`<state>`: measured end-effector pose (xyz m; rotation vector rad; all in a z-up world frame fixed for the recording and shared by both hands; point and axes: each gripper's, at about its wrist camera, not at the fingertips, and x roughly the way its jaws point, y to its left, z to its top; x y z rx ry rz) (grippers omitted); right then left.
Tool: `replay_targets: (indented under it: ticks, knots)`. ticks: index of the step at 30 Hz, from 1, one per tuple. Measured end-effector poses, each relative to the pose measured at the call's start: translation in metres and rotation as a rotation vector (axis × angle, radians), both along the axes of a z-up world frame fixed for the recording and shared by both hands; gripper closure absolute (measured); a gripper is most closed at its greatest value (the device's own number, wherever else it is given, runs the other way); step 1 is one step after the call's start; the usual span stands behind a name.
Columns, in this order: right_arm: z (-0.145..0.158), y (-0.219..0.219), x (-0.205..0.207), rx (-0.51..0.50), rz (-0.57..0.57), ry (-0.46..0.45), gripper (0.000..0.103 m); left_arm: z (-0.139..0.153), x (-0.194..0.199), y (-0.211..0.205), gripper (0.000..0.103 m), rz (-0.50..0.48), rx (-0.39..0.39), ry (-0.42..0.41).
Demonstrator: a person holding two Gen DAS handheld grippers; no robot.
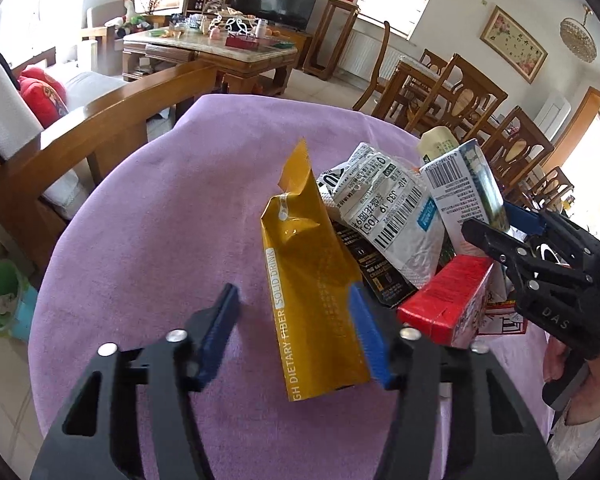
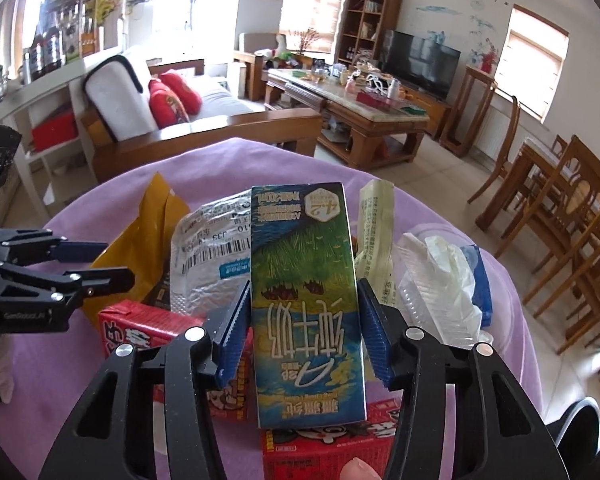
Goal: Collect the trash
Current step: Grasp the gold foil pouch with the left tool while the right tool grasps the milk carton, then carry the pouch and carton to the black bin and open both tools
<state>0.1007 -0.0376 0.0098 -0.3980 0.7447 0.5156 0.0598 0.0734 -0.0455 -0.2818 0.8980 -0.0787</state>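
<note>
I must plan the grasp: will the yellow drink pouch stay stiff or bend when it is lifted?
The yellow pouch probably flexes: its torn top is creased and bent. It looks flat, so likely light and nearly empty. The glossy film may slip against the left gripper's open fingers.

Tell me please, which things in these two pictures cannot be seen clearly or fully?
- Black packet, left wrist view: mostly covered by the yellow pouch and the white mailing bag.
- Blue item, right wrist view: hidden behind the white tissue.
- Lower red box, right wrist view: cut off by the bottom edge and covered by the milk carton.
</note>
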Motion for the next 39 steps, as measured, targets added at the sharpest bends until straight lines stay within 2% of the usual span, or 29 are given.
replay_targets:
  ticks: [1,2,5,7,15,20,25,29,34,37,39]
  knots:
    - [-0.001,-0.005,-0.001,0.018,0.0,0.002,0.053,0.0,0.0,0.002,0.067,0.002,-0.009,0.001]
    - [0.0,-0.008,-0.002,0.035,-0.003,-0.002,0.053,-0.001,0.001,0.002,0.087,-0.006,-0.025,0.008]
    - [0.008,-0.016,-0.01,0.108,-0.013,-0.016,0.054,0.0,-0.001,0.004,0.092,-0.02,-0.062,-0.008]
    - [0.021,-0.025,-0.017,0.177,-0.021,-0.039,0.054,0.007,-0.007,0.005,0.097,-0.022,-0.065,-0.055]
    - [0.1,-0.091,-0.054,0.469,-0.039,-0.108,0.054,0.061,-0.041,0.003,0.098,-0.01,-0.063,-0.242]
    - [0.119,-0.156,-0.065,0.527,-0.097,-0.089,0.054,0.089,-0.054,-0.024,0.097,-0.07,-0.069,-0.291]
    - [0.118,-0.248,-0.077,0.497,-0.207,-0.107,0.054,0.105,-0.043,-0.093,0.097,-0.2,-0.091,-0.314]
    - [0.104,-0.334,-0.088,0.481,-0.329,-0.122,0.054,0.107,-0.024,-0.167,0.097,-0.325,-0.157,-0.305]
    - [0.072,-0.443,-0.099,0.503,-0.509,-0.085,0.054,0.093,0.005,-0.274,0.097,-0.487,-0.202,-0.256]
    - [0.039,-0.487,-0.104,0.506,-0.6,-0.018,0.054,0.075,0.023,-0.334,0.097,-0.566,-0.22,-0.194]
    - [0.02,-0.501,-0.105,0.507,-0.632,0.027,0.054,0.061,0.035,-0.367,0.097,-0.604,-0.224,-0.147]
